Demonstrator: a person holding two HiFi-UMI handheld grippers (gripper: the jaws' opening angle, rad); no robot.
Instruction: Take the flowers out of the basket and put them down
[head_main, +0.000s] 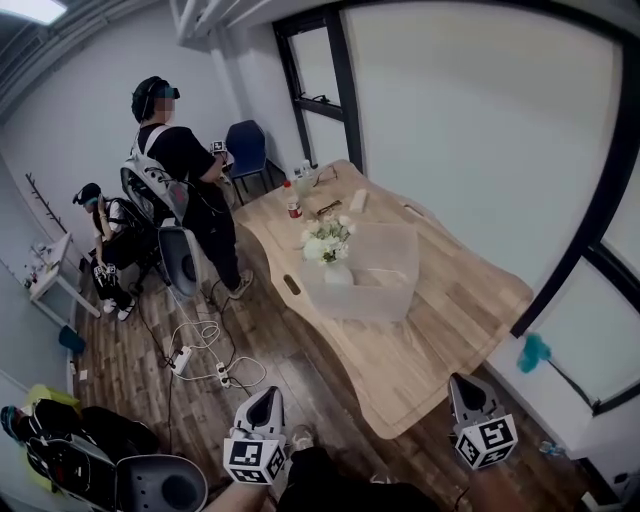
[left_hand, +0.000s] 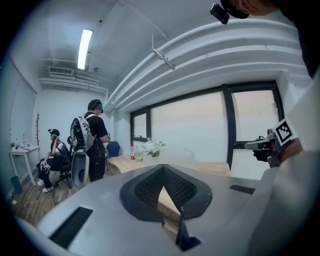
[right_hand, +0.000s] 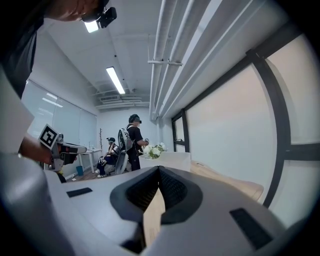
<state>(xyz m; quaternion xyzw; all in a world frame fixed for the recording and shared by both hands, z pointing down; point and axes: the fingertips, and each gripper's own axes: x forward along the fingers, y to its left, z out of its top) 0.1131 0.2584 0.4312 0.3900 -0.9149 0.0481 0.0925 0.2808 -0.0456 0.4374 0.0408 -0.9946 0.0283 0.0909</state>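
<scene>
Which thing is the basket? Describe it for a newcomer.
Start at the pale wooden table by the window wall. Near its middle sits the basket, white flowers rising from one corner. It is the only large, frosted see-through box; the bottle beyond is small.

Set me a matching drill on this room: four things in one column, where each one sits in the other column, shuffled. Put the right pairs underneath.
Things
1. flowers
2. blue chair
3. white power strip
4. bottle with red on it

Places
A. on the wooden floor, among cables
B. inside the translucent basket
C. standing on the table, beyond the basket
D. past the table's far end, near the dark window frame

Pairs: 1-B, 2-D, 3-A, 4-C
</scene>
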